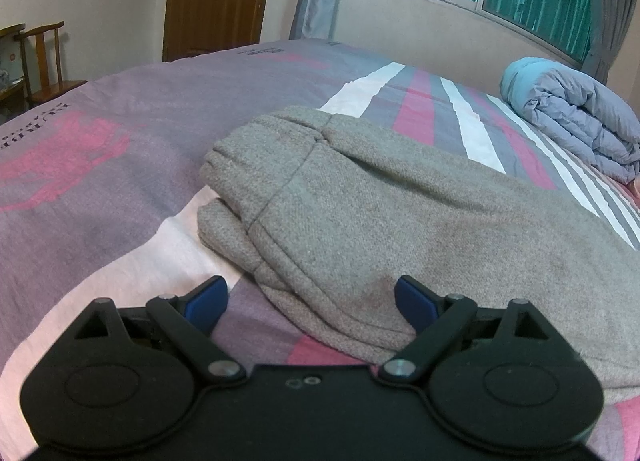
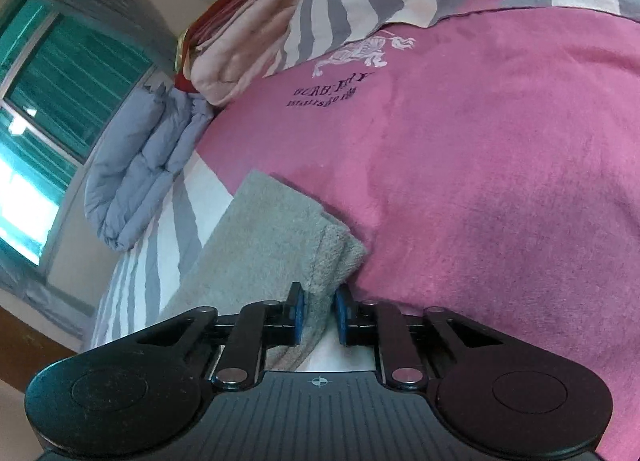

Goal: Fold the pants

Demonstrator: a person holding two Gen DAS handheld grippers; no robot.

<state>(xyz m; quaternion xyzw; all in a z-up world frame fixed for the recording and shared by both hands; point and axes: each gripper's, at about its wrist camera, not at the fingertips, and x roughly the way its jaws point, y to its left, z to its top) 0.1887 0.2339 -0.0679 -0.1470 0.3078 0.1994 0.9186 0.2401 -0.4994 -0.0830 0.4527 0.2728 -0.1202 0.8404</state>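
Grey pants (image 1: 360, 201) lie folded on the bed (image 1: 120, 109). Your left tool (image 1: 310, 301) is spread wide over the near edge, gripping nothing. Your right tool (image 2: 320, 311) pinches the pants' corner (image 2: 336, 257), likely to drag the next fold.

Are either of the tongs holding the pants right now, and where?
Right tongs pinch the grey pants at a folded corner edge. Left tongs are open, holding nothing.
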